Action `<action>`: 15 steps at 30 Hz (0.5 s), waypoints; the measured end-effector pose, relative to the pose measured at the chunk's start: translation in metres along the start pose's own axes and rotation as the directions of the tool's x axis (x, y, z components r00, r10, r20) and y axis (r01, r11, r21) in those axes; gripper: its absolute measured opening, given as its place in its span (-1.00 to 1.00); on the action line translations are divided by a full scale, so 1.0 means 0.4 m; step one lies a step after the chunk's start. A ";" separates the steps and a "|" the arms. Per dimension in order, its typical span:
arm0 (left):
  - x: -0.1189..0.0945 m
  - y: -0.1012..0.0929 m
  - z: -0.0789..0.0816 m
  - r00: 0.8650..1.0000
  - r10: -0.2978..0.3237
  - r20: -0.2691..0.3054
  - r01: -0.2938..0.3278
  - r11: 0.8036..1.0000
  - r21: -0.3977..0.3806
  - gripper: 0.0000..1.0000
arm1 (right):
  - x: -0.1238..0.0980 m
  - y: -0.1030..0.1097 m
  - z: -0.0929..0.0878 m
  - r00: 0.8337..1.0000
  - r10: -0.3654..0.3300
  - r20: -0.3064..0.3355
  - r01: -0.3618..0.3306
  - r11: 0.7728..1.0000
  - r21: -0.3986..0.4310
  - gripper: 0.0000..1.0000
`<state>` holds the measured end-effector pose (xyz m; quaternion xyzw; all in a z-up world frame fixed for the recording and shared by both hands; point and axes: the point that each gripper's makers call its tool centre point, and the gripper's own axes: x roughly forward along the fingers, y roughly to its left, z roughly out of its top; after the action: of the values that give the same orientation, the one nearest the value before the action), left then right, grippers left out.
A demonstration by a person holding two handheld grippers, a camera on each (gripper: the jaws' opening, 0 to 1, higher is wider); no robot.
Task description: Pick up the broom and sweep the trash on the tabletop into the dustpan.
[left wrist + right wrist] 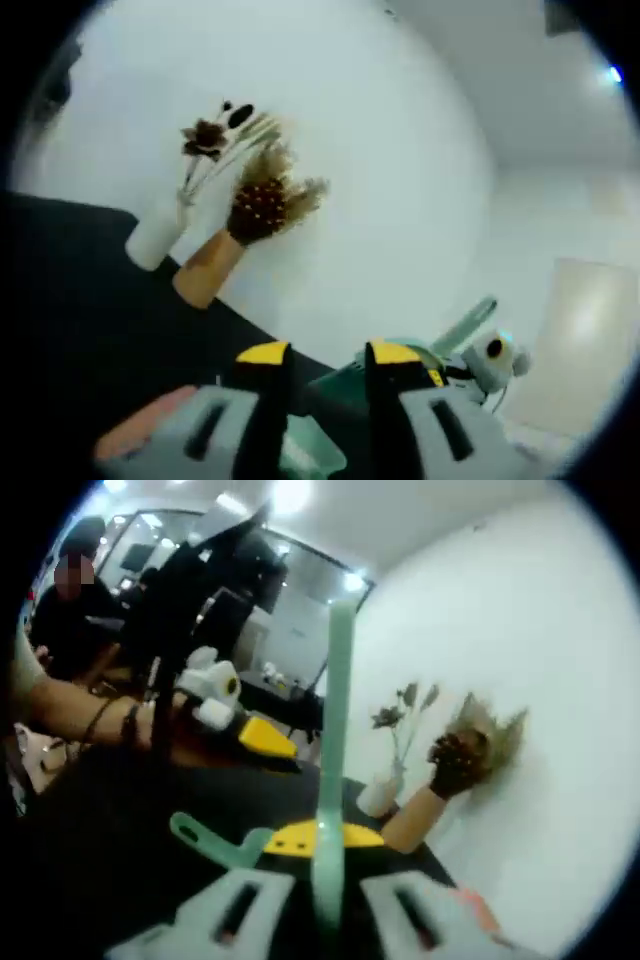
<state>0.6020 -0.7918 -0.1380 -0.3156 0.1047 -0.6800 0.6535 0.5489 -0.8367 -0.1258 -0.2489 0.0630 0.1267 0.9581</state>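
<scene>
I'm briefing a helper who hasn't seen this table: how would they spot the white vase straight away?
Start at the big white wall behind the dark tabletop. Against it stand two containers, and the small white vase is the one holding thin pale stems with dark dried flowers. Its neighbour, a tan brown vase, carries a bushy brown pinecone-like head instead.

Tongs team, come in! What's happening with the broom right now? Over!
Right tongs shut on green broom handle. Left tongs gripping green dustpan. Vases stand beyond, not blocking.
</scene>
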 end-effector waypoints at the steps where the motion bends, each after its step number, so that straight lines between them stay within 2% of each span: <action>1: 0.010 0.001 -0.003 1.000 -0.010 -0.013 0.010 1.000 0.029 -0.28 | 0.008 -0.007 0.002 1.000 0.001 -0.001 -0.001 1.000 0.001 -0.96; 3: 0.027 -0.006 -0.009 0.998 -0.050 -0.041 0.053 0.996 0.070 -0.28 | 0.022 -0.013 -0.003 1.000 0.004 -0.011 -0.004 1.000 -0.016 -0.96; 4: 0.036 0.001 -0.006 0.999 -0.039 -0.035 0.042 0.997 0.070 -0.30 | 0.029 -0.018 -0.009 1.000 -0.006 -0.012 0.006 1.000 -0.024 -0.96; 6: 0.046 0.013 -0.013 0.998 -0.036 -0.055 0.041 0.995 0.088 -0.50 | 0.038 -0.011 -0.025 1.000 -0.001 -0.007 0.001 1.000 -0.020 -0.96; 7: 0.044 0.022 -0.011 0.999 -0.033 -0.043 0.039 0.990 0.137 -0.54 | 0.042 -0.003 -0.036 1.000 0.001 -0.002 -0.001 1.000 -0.012 -0.96; 8: 0.037 0.026 -0.018 0.999 -0.035 -0.040 0.040 0.990 0.137 -0.53 | 0.048 -0.002 -0.048 1.000 -0.013 -0.011 0.013 1.000 -0.014 -0.96; 9: 0.028 0.039 -0.016 0.999 -0.031 -0.016 0.033 0.994 0.106 -0.53 | 0.049 -0.006 -0.067 0.998 -0.037 -0.043 0.035 0.999 -0.039 -0.96; 10: 0.013 0.047 -0.018 1.000 -0.015 0.007 0.014 0.998 0.053 -0.53 | 0.051 -0.004 -0.074 0.998 -0.041 -0.046 0.039 0.998 -0.044 -0.96; 11: 0.007 0.058 -0.018 1.000 0.013 -0.015 -0.012 0.998 0.056 -0.53 | 0.056 0.006 -0.081 0.999 -0.037 -0.037 0.036 0.999 -0.037 -0.96; 12: -0.001 0.076 -0.008 0.999 0.045 -0.001 -0.045 0.997 0.060 -0.53 | 0.060 0.011 -0.088 0.999 -0.034 -0.030 0.033 0.999 -0.026 -0.96; 14: -0.022 0.104 0.004 0.996 0.085 0.040 -0.085 0.996 -0.004 -0.53 | 0.072 0.024 -0.102 0.999 -0.029 -0.034 0.029 0.999 -0.016 -0.96; 15: -0.029 0.113 0.004 0.995 0.096 0.031 -0.095 0.995 -0.033 -0.53 | 0.078 0.026 -0.109 0.999 -0.041 -0.036 0.039 0.997 -0.060 -0.96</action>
<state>0.6394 -0.7858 -0.1652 -0.3315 0.1196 -0.6409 0.6820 0.5733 -0.8428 -0.1740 -0.2809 0.0718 0.1046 0.9513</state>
